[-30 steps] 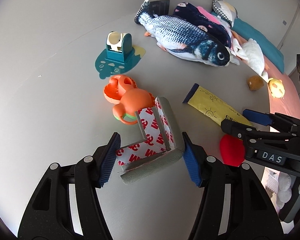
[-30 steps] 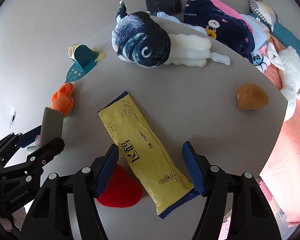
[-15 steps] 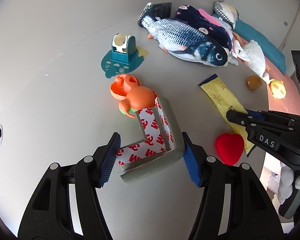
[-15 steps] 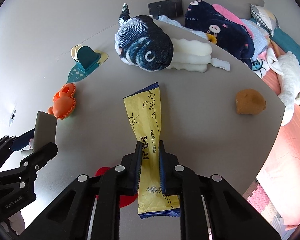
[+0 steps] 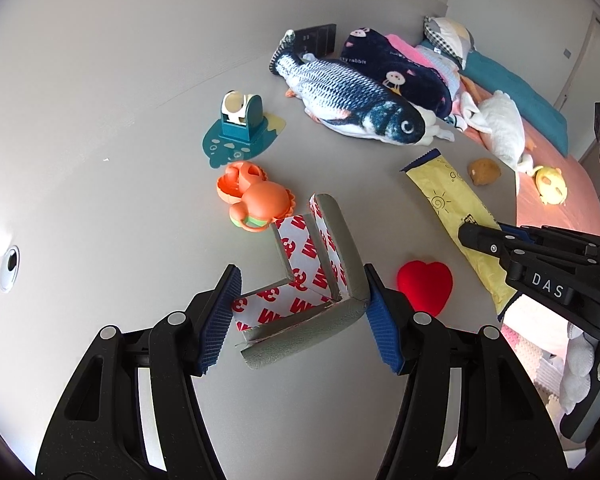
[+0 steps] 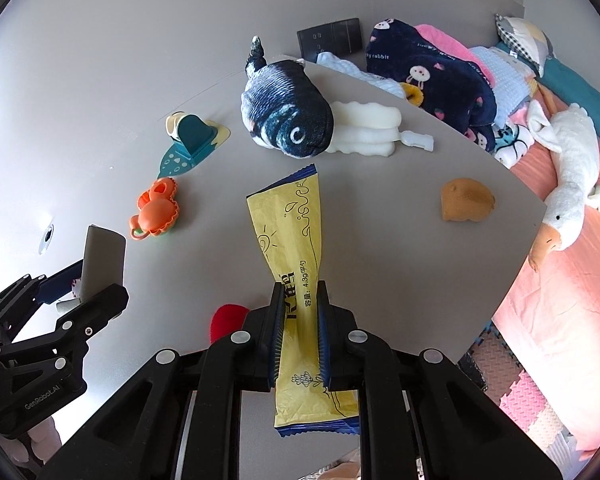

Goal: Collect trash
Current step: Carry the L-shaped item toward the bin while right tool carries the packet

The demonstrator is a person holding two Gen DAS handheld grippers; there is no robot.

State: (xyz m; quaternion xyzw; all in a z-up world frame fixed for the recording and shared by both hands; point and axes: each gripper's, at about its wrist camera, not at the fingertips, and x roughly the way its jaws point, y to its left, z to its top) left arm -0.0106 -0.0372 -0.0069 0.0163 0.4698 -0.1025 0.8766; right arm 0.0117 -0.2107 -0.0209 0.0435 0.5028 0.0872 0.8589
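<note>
A grey foam corner guard (image 5: 346, 240) with red-and-white backing hangs over the grey table (image 5: 120, 184), and my left gripper (image 5: 300, 304) is shut on it, blue pads on either side. In the right wrist view the same guard (image 6: 102, 256) shows at the left edge in the left gripper (image 6: 86, 286). My right gripper (image 6: 299, 320) is shut on a yellow snack wrapper (image 6: 288, 224), pinched near its lower end and raised off the table. From the left wrist view the wrapper (image 5: 448, 208) slants up out of the right gripper (image 5: 470, 234).
On the table lie a plush fish (image 5: 352, 96), a teal tape dispenser (image 5: 240, 120), an orange crab toy (image 5: 256, 196), a red heart (image 5: 424, 284) and a brown lump (image 6: 466, 200). Beyond the table's right edge are a pink bed, clothes and a white goose plush (image 6: 572, 168).
My right gripper closed on the yellow wrapper and lifted it off the table, swinging it upright. Both grippers rose slightly. The left kept its hold on the corner guard.
</note>
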